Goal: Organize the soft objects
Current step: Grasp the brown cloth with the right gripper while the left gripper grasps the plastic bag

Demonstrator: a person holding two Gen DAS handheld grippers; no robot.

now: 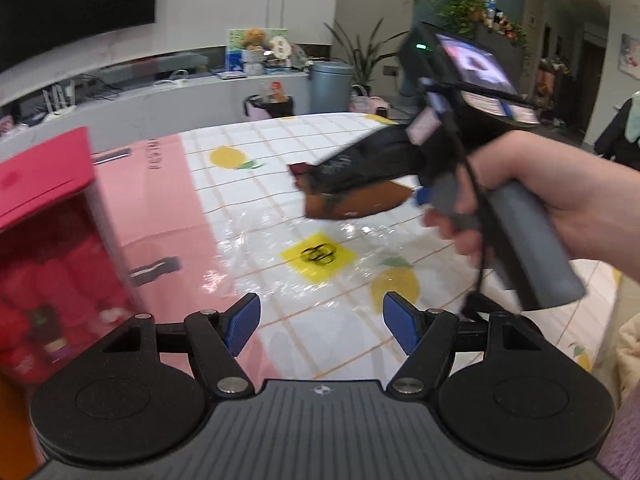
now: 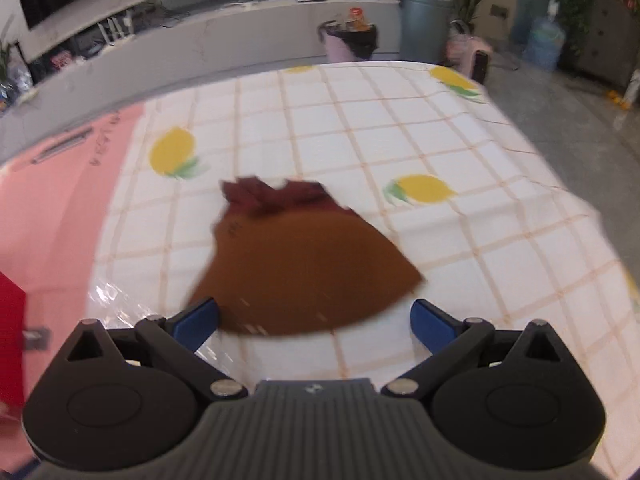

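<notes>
Jaws of the left gripper and right gripper stand wide, holding nothing. Ahead of the right gripper, a brown cone-shaped felt pouch with maroon gathered top lies on the lemon-print checked tablecloth; a red box stands left.

Handheld gripper units: construction and markings

Left gripper and right gripper: black linkage arms, silver pivot screws, blue ribbed pads, ribbed grey centre plate with small emblem. Right unit, seen from the left wrist view: grey cylindrical handle, black cable, lit rear screen above the hand. Purple sleeve.
</notes>
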